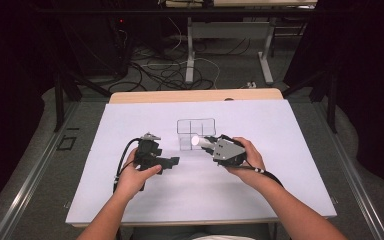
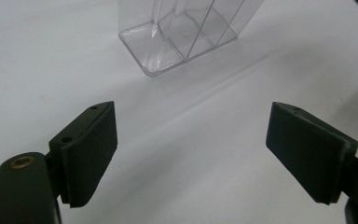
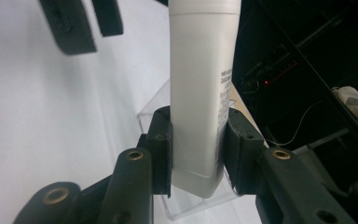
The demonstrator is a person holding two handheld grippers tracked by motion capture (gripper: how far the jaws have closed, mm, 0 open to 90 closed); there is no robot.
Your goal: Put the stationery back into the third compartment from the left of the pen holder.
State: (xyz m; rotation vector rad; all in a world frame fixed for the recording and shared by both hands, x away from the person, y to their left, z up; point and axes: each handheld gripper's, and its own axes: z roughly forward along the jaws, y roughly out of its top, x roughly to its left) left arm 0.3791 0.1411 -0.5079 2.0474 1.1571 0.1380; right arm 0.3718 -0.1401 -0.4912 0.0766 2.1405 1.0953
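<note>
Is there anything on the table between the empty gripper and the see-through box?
No. In the left gripper view, bare white table lies between the open left gripper and the clear box.

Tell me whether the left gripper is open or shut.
Open. In the left gripper view the left gripper has its jaws wide apart with bare white table between them, the clear divided box lying beyond.

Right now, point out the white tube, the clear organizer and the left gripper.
white tube (image 3: 200,93), right gripper view, on its body above the jaws.
clear organizer (image 2: 158,60), left gripper view, on its floor near the front corner.
left gripper (image 2: 191,149), left gripper view, midway between its fingertips.
</note>
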